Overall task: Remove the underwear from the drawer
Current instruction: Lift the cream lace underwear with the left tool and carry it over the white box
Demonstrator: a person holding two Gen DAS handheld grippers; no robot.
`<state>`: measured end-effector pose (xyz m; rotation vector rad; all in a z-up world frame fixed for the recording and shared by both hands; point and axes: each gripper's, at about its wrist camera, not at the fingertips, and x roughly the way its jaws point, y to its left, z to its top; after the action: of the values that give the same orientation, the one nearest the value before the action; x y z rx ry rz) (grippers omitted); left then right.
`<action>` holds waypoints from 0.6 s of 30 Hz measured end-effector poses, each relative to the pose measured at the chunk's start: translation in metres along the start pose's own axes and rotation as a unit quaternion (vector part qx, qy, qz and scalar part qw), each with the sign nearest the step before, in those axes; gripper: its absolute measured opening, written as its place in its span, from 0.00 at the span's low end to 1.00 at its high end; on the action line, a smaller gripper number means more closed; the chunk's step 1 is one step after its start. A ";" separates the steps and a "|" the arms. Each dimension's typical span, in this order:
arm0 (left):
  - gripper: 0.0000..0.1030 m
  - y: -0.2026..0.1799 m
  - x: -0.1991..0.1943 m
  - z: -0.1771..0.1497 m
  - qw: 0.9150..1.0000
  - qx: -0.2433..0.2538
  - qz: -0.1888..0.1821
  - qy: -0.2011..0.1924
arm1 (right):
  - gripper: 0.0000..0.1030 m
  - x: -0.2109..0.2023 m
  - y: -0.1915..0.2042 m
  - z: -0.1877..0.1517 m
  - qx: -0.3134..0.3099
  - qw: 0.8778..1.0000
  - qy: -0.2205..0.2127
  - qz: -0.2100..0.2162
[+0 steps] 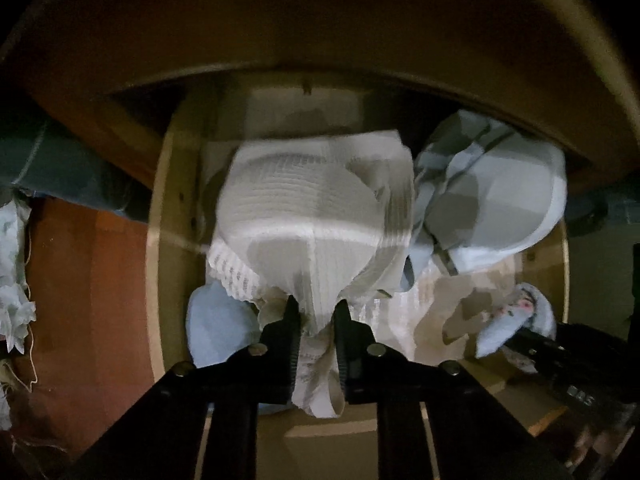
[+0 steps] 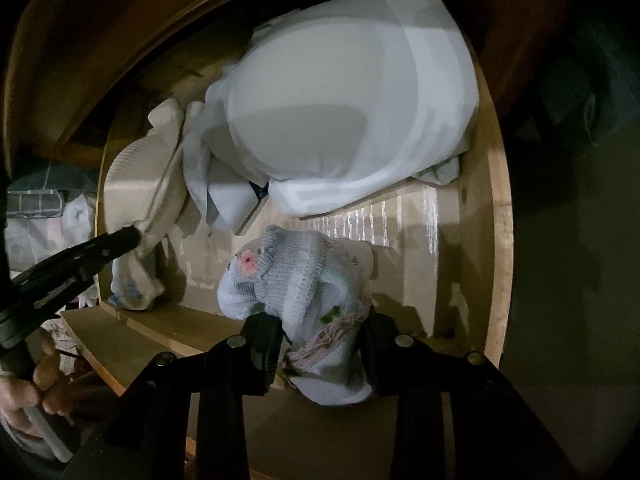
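Observation:
A wooden drawer (image 1: 160,216) stands pulled open under a dresser front. My left gripper (image 1: 317,312) is shut on white ribbed underwear with a lace hem (image 1: 304,208), held over the drawer's left half. My right gripper (image 2: 324,332) is shut on a pale blue knit garment with pink and green marks (image 2: 304,280) near the drawer's front edge; it also shows in the left wrist view (image 1: 516,316). The left gripper (image 2: 120,240) and its white underwear (image 2: 140,184) show at the left of the right wrist view.
A light blue padded bra (image 2: 340,120) fills the drawer's back right, also in the left wrist view (image 1: 492,192). A small blue piece (image 1: 216,320) lies at the front left. Drawer rim (image 2: 500,240), dresser front (image 1: 320,20), reddish floor (image 1: 88,280), cloth at left (image 1: 12,272).

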<state>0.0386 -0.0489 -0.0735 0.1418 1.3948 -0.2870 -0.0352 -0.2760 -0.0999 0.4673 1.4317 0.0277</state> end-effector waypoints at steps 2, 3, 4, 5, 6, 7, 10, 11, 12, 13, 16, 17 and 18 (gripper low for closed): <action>0.14 0.002 -0.007 -0.002 1.000 -0.002 -0.006 -0.004 | 0.31 0.000 0.000 -0.001 0.000 1.000 0.001 0.000; 0.13 0.005 -0.012 -0.004 1.000 -0.002 -0.008 -0.006 | 0.31 0.000 0.001 -0.001 -0.001 1.000 0.001 -0.001; 0.13 0.002 -0.013 -0.006 1.000 -0.002 -0.009 -0.008 | 0.31 0.000 0.001 -0.001 -0.001 1.000 0.001 -0.001; 0.13 -0.001 -0.019 -0.003 1.000 0.000 -0.010 -0.009 | 0.31 0.000 0.001 -0.001 -0.001 1.000 0.000 -0.001; 0.13 -0.002 -0.023 -0.004 1.000 -0.001 -0.011 -0.013 | 0.31 0.000 0.001 -0.001 -0.001 1.000 0.000 0.000; 0.12 -0.004 -0.024 -0.003 1.000 -0.001 -0.011 -0.015 | 0.31 0.000 0.001 -0.002 -0.002 1.000 0.000 0.000; 0.12 -0.004 -0.031 -0.002 1.000 -0.002 -0.019 -0.017 | 0.31 0.000 0.001 -0.002 -0.002 1.000 0.001 -0.002; 0.12 -0.004 -0.033 -0.002 1.000 -0.001 -0.021 -0.018 | 0.31 0.000 0.001 -0.003 -0.002 1.000 0.001 -0.002; 0.12 -0.004 -0.037 -0.002 1.000 -0.002 -0.022 -0.021 | 0.31 0.000 0.001 -0.002 -0.002 1.000 0.001 -0.003; 0.12 -0.003 -0.041 -0.003 1.000 0.000 -0.023 -0.022 | 0.31 0.000 0.001 -0.002 -0.003 1.000 0.000 -0.004; 0.12 -0.005 -0.051 -0.005 0.999 0.006 -0.023 -0.028 | 0.31 0.001 0.001 -0.003 -0.003 1.000 0.001 -0.005; 0.12 -0.007 -0.053 -0.006 0.999 0.008 -0.025 -0.029 | 0.31 0.001 0.002 -0.003 -0.004 1.000 0.000 -0.007; 0.12 -0.007 -0.057 -0.007 0.999 0.009 -0.024 -0.033 | 0.31 0.001 0.002 -0.003 -0.005 1.000 -0.001 -0.009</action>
<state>0.0218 -0.0476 -0.0177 0.1131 1.3322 -0.3428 -0.0374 -0.2725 -0.1004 0.4459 1.4342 0.0194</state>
